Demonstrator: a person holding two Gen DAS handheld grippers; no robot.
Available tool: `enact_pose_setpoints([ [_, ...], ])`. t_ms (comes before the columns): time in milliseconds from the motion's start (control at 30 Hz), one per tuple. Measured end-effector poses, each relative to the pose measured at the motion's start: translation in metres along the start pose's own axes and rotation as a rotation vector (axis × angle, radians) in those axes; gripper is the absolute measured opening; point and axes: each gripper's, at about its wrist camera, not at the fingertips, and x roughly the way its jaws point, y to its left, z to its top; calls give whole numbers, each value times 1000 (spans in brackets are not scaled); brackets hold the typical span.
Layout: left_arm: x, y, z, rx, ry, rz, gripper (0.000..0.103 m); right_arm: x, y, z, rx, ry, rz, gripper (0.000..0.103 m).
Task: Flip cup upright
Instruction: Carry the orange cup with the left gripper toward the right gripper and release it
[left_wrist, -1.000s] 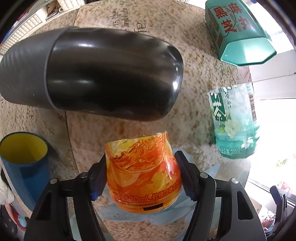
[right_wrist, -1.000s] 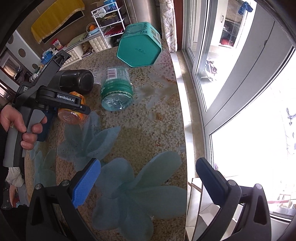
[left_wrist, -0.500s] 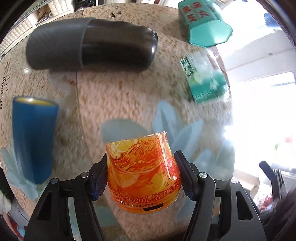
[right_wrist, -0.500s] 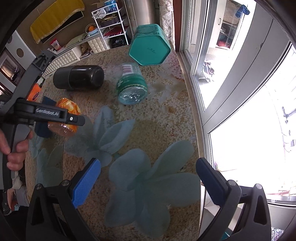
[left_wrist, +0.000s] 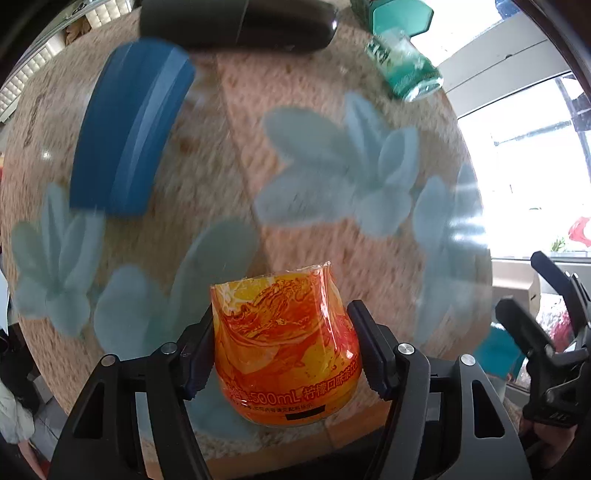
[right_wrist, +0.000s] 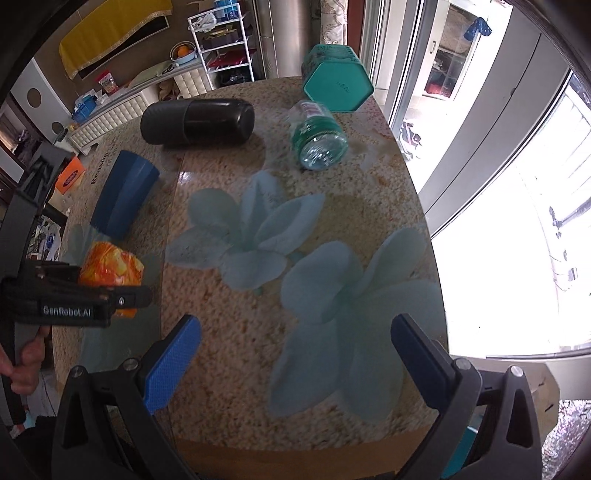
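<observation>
Through my left wrist view, my left gripper (left_wrist: 284, 354) is clenched on the orange cup (left_wrist: 284, 347) at six o'clock; its thin wall could buckle or slip if I twist quickly. Its long axis runs toward twelve. In my right wrist view, my right gripper (right_wrist: 295, 354) gapes, grasping nothing; the cup sits at nine o'clock above the table (right_wrist: 332, 177).

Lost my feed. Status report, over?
Left gripper shut on orange cup, above table. Right gripper open, empty. Blue cup nearby.

Glossy speckled stone surface (right_wrist: 332, 177) — crinkly shiny plastic film on orange cup (left_wrist: 284, 339), matt blue plastic tumbler (right_wrist: 123, 192).
</observation>
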Motion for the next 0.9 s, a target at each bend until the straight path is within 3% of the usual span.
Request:
enact_pose_setpoints([
  [100, 3, 15, -22, -28, 16, -12, 70, 2, 13, -6, -6, 19, -2, 103],
  [467, 53, 5, -31, -159, 88, -7, 71, 12, 19, -9, -93, 62, 11, 103],
  [733, 57, -13, -29, -163, 50, 70, 73, 22, 12, -8, -150, 90, 54, 103],
  [900, 61, -9, -30, -179, 59, 48, 85, 25, 14, -7, -183, 94, 88, 103],
])
